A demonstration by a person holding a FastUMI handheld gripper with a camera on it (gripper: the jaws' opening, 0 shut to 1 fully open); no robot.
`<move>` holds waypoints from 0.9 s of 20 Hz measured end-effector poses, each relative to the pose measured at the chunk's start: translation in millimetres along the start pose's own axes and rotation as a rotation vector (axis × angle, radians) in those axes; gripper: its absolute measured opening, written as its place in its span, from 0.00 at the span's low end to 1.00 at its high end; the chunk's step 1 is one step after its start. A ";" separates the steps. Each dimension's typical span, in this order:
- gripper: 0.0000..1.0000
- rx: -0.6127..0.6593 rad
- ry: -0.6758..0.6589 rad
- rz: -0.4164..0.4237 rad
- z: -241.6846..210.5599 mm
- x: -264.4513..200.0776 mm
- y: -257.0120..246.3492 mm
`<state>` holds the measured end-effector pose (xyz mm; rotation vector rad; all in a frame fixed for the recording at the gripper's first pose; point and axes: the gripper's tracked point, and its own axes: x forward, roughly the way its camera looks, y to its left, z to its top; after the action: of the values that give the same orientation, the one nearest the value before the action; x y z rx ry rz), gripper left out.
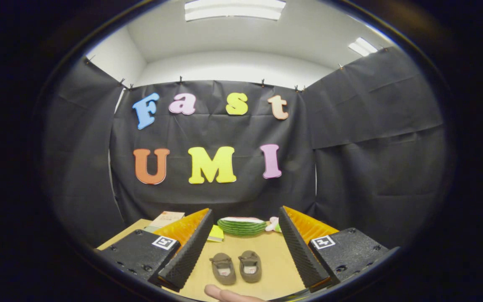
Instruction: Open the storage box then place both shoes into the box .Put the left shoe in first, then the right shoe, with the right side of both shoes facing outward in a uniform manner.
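— What do you see ahead?

— My gripper [241,247] has its fingers spread wide, gripping nothing; two small shoes [236,267] lie side by side on the table [275,251] between them; a fingertip [224,295] pokes in just below the shoes.

— Anything else around?

— Beyond the shoes, a watermelon-striped thing [241,225], a pink-and-white toy [272,224], a yellow pad [216,233], a book [165,219] further left.
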<state>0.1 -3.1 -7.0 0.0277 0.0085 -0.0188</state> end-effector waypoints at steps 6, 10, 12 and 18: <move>1.00 0.014 -0.004 0.012 3.8 1.3 3.1; 1.00 0.015 -0.018 0.018 3.7 -1.3 3.9; 1.00 -0.001 -0.022 0.011 3.0 -1.1 3.1; 1.00 -0.006 -0.002 0.014 -5.8 0.7 6.0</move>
<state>0.8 3.0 -12.6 0.0219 0.0068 -0.0049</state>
